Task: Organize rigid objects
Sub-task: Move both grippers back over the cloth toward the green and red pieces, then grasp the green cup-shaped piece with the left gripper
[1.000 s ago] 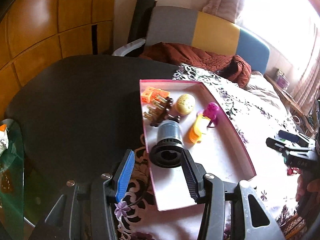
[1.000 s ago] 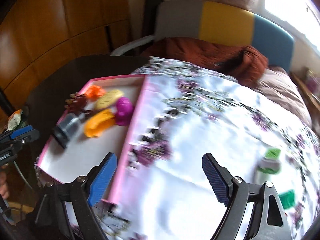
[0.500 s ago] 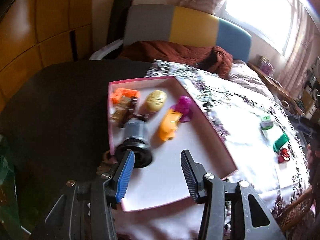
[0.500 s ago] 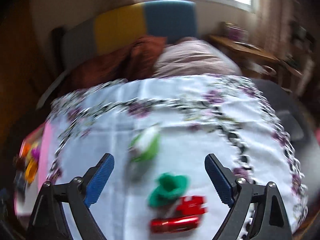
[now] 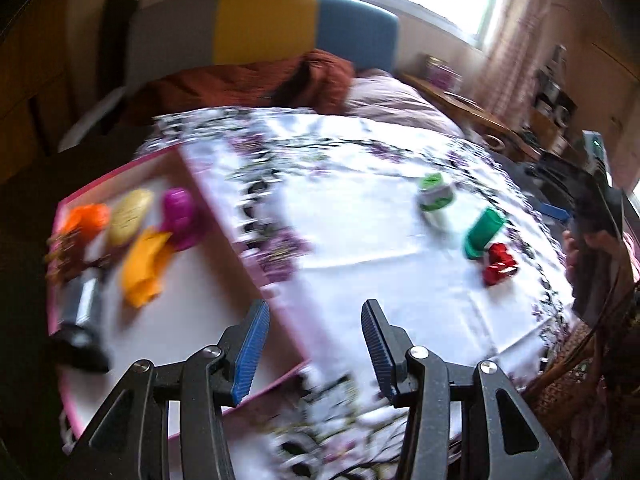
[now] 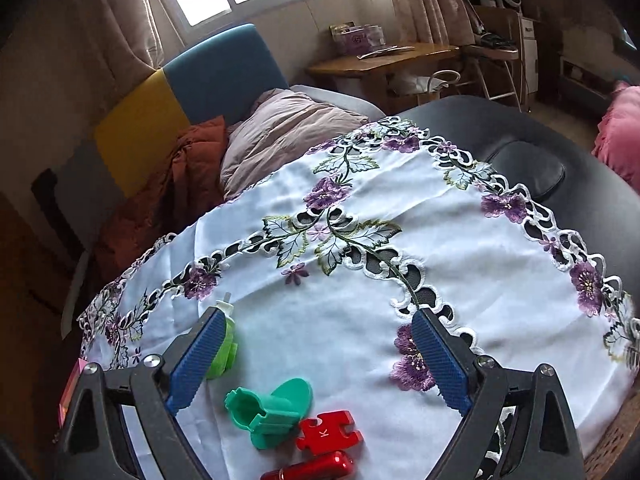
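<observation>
A pink box (image 5: 192, 320) at the left holds several toys: an orange one (image 5: 86, 218), a yellow egg (image 5: 130, 216), a magenta piece (image 5: 180, 216) and a grey-black cylinder (image 5: 80, 320). My left gripper (image 5: 314, 308) hovers over the box's right wall, open with nothing between its fingers. On the cloth lie a green-white bottle (image 6: 226, 344), a green piece (image 6: 272, 408), a red puzzle piece (image 6: 330, 432) and a red tube (image 6: 316, 468). My right gripper (image 6: 318, 316) hangs wide open just above them, touching none; its left finger hides part of the bottle.
An embroidered white cloth (image 6: 360, 208) covers a black table (image 6: 520, 160). Behind it are a bed with a grey, yellow and blue headboard (image 5: 264, 24) and a wooden desk (image 6: 380, 60). A hand (image 5: 576, 248) holds the right gripper at the left wrist view's right edge.
The left gripper has swung right, off the grey cylinder in the box and towards the cloth. The right gripper has swung from the box to the loose pieces, its jaws now a little wider.
</observation>
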{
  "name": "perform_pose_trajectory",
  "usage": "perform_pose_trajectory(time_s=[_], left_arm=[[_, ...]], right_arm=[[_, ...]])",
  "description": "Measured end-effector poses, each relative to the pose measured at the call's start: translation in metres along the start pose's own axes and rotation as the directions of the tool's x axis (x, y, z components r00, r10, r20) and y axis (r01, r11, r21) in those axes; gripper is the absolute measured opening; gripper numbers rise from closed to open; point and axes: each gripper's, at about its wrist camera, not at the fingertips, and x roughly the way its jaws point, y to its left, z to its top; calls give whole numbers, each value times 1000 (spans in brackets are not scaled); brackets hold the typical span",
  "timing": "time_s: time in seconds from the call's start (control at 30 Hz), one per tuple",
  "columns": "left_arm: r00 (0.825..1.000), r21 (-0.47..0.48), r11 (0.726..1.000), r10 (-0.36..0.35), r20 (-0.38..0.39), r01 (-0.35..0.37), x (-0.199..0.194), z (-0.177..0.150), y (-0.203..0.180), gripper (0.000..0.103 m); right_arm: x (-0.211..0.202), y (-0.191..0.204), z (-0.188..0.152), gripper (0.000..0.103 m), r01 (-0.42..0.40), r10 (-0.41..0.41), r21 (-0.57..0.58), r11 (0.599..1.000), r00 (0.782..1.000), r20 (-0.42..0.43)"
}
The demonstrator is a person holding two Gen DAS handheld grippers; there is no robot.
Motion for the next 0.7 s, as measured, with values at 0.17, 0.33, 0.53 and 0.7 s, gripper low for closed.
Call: perform_pose_trajectory(time_s=[0.17,0.33,0.53,0.7], left_arm=[[995,63,993,-95,-24,96,24,17,-38,49],[985,146,974,-167,-54,173,43,28,-76,49],[967,212,945,-234,-95,250,68,46,-119,53],[951,225,926,-280,-133,304,93,63,-145,58]], right_arm=[[0,-8,1,95,-14,14,47,999,1000,3],[-4,-14,3,96,-11,9,76,997,1000,20],[-5,-25,5,97,-24,21,139,990,999,26],[-6,-26,6,97,-30,26,142,989,999,34]])
